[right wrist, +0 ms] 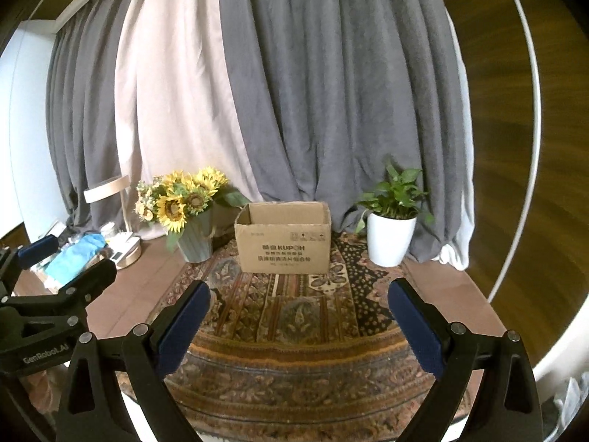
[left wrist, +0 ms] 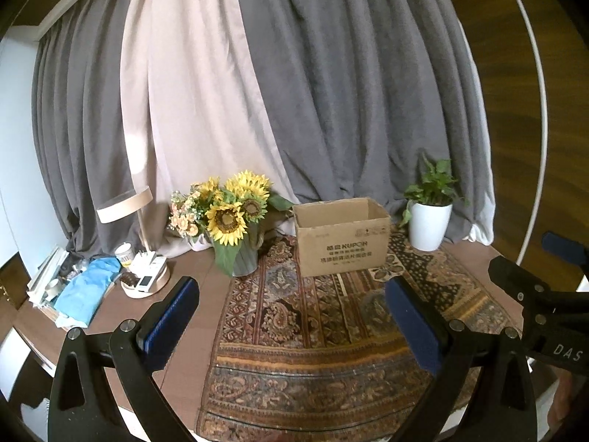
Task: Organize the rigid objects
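Note:
An open cardboard box (left wrist: 342, 241) (right wrist: 283, 241) stands upright on a patterned rug (left wrist: 313, 316) (right wrist: 294, 313) at the back of the round table, its top flaps open and its inside hidden from here. My left gripper (left wrist: 291, 294) hovers open above the rug, well short of the box, with nothing between its blue pads. My right gripper (right wrist: 298, 294) is open too and holds nothing, facing the box from a similar distance. Each gripper shows at the edge of the other's view.
A vase of sunflowers (left wrist: 235, 221) (right wrist: 184, 206) stands left of the box and a white potted plant (left wrist: 429, 217) (right wrist: 390, 224) right of it. At the far left are a lamp (left wrist: 127, 210), a round tray of small items (left wrist: 147, 280) and a blue cloth (left wrist: 88, 287). Curtains hang behind.

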A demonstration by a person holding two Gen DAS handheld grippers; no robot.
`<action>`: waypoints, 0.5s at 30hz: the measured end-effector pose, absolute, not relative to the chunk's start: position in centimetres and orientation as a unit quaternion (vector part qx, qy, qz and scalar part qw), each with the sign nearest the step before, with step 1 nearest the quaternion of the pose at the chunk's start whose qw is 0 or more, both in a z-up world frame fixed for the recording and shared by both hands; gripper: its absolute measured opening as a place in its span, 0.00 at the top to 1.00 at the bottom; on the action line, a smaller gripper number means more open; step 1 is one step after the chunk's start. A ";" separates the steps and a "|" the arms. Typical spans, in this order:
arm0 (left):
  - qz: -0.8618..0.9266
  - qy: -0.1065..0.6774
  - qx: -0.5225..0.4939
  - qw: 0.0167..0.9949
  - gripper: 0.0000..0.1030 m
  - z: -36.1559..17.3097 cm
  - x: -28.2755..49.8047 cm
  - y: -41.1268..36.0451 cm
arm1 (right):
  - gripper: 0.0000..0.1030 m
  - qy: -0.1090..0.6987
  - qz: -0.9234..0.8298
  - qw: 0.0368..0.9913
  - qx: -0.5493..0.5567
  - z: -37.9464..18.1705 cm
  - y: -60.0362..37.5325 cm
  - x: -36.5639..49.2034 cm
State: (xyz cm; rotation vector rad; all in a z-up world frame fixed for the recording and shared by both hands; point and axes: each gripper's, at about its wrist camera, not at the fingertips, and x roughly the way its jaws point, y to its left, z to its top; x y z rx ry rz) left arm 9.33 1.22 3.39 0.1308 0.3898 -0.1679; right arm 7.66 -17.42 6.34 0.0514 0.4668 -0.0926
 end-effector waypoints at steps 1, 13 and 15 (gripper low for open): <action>-0.085 0.193 0.066 0.975 0.00 3.4 8.8 1.2 | 0.04 0.230 -0.047 0.972 0.026 6.4 -17.4 7.0; -0.077 0.195 0.060 0.976 0.00 3.7 3.0 1.0 | 0.04 0.226 -0.040 0.973 0.018 7.4 -16.9 1.0; -0.072 0.193 0.059 0.977 0.00 3.7 1.9 0.9 | 0.04 0.225 -0.038 0.973 0.018 7.5 -17.1 0.1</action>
